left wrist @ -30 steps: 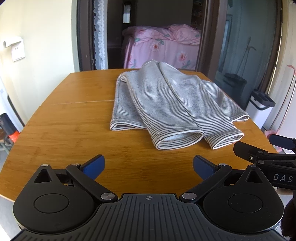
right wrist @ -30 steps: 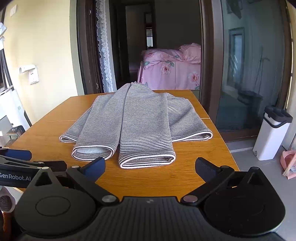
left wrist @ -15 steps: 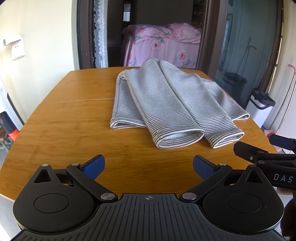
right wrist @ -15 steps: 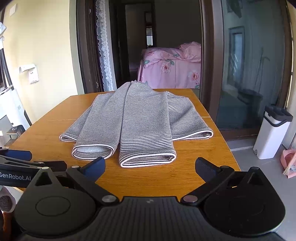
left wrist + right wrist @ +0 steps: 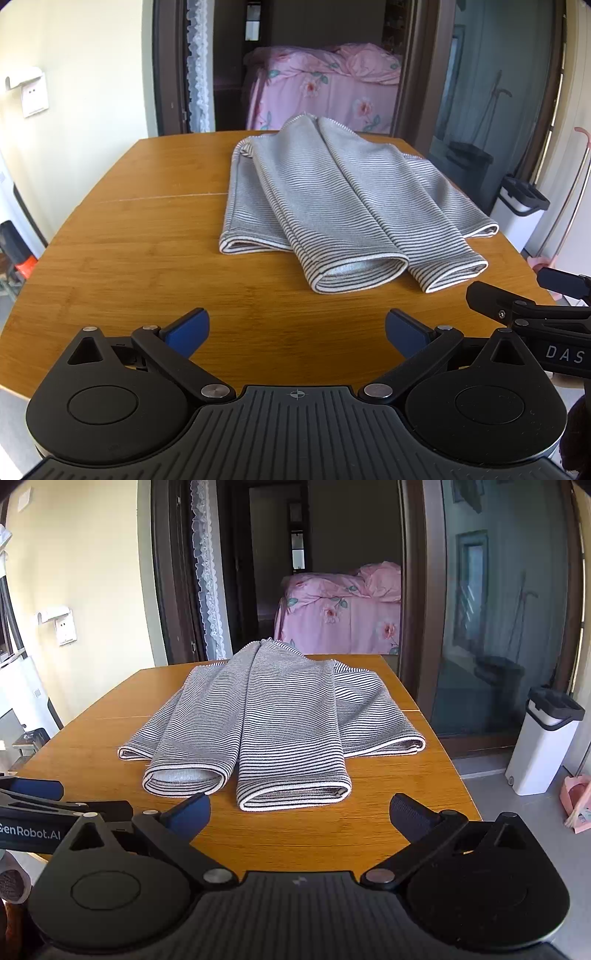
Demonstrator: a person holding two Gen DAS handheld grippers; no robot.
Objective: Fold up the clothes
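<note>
A grey-and-white striped garment [image 5: 332, 206] lies on the wooden table [image 5: 140, 236], its two sleeves folded lengthwise over the body with the cuffs toward me; it also shows in the right wrist view [image 5: 273, 723]. My left gripper [image 5: 295, 328] is open and empty, hovering over the near table edge, short of the cuffs. My right gripper [image 5: 299, 812] is open and empty, just short of the right cuff. Each gripper shows at the edge of the other's view: the right gripper [image 5: 532, 306] and the left gripper [image 5: 48, 797].
The table's right edge drops off beside a white bin [image 5: 543, 746] on the floor. Behind the table is a doorway to a room with a pink bed [image 5: 325, 88]. A wall socket [image 5: 33, 96] is on the left wall.
Both grippers have shifted very slightly; the garment appears a touch lower in the views. The garment has not moved on the table and both grippers stay open.
</note>
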